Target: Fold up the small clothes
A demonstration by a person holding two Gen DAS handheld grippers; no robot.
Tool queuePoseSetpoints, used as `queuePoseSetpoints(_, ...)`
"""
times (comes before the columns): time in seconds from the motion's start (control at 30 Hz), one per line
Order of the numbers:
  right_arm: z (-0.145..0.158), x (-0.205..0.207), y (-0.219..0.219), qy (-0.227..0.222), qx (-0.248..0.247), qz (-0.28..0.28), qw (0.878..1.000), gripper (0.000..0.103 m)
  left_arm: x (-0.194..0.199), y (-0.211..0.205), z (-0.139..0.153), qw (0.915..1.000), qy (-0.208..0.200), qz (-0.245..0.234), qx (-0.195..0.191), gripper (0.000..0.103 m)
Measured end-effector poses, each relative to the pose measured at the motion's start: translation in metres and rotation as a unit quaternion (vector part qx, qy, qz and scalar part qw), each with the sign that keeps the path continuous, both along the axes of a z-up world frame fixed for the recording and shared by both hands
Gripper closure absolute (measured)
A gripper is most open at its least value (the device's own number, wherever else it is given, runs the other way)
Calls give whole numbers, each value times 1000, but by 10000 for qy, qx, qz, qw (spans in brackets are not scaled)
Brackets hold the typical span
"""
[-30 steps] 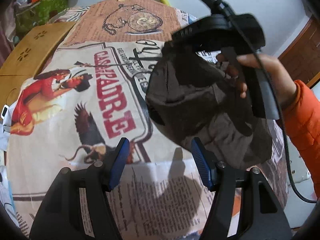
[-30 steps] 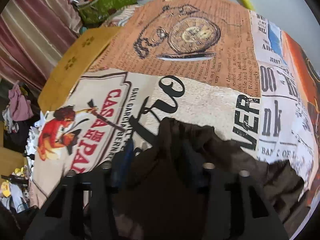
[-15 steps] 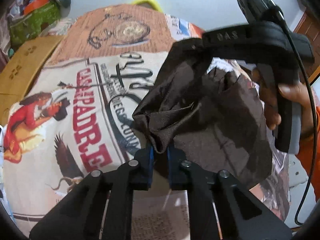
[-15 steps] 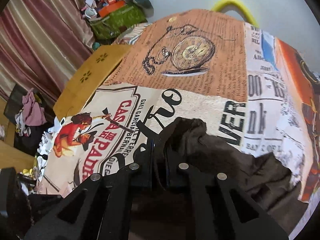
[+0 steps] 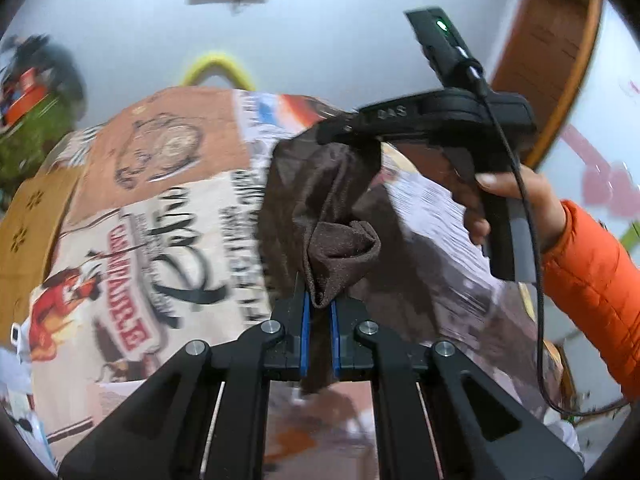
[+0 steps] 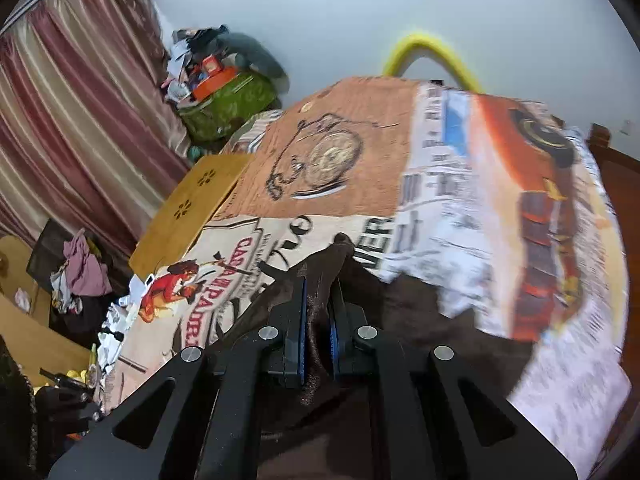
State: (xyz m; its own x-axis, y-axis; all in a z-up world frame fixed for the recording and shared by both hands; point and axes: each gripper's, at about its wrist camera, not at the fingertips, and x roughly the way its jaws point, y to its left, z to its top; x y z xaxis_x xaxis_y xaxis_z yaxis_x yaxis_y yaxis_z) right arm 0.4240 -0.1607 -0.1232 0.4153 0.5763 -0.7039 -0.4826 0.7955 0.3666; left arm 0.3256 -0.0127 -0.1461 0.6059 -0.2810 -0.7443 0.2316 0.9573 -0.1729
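Brown cloth (image 5: 332,216), a small dark garment, hangs in the air in the left wrist view, above a counter (image 5: 168,184) covered with a printed cloth of newspaper text, a pocket watch and a red figure. The left gripper (image 5: 319,312) has its blue-padded fingers (image 5: 305,320) closed on a bunched fold of the garment, which sticks up between them and trails down below. Further back, the right gripper (image 5: 340,130) pinches the garment's upper edge; a hand (image 5: 516,196) in an orange sleeve (image 5: 596,280) holds its handle, and a black cable runs down from it.

From the right wrist view, the right gripper (image 6: 319,308) is clamped on the same brown cloth (image 6: 320,268), whose satiny fold rises between the fingers (image 6: 302,320) and spreads dark beneath them. Beyond lies the counter (image 6: 352,152), with a yellow curved bar (image 6: 424,44) behind its far edge, striped curtains (image 6: 72,120) to the left and a green bag (image 6: 228,100) heaped with clutter near the wall.
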Motion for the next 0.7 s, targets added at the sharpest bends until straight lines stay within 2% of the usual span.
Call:
queuePoseSetpoints(0.07,-4,-5,-17,-8,-98,-122,9999,95,2,-25,-7,9997,135,-203,68,96)
queuePoseSetpoints(0.2,-18,-10,-50,99,-213,-362,9991,95,7,-53,-30,9973,545,-489,-66,96)
queuePoseSetpoints(0.33,-37,-11,-77,262,-309,-529,9978,95,10,-77,-50,9944,798,-698,-42,96)
queuePoseSetpoints(0.57,-75,-14,-94,452,-588,-659,9951,95,18,-94,-75,9908,1116,-770,-23,96)
queuePoseSetpoints(0.7,-77,-16,-92,264,-691,-625,9953,95,16,-93,-74,9912,1114,-709,-93,96)
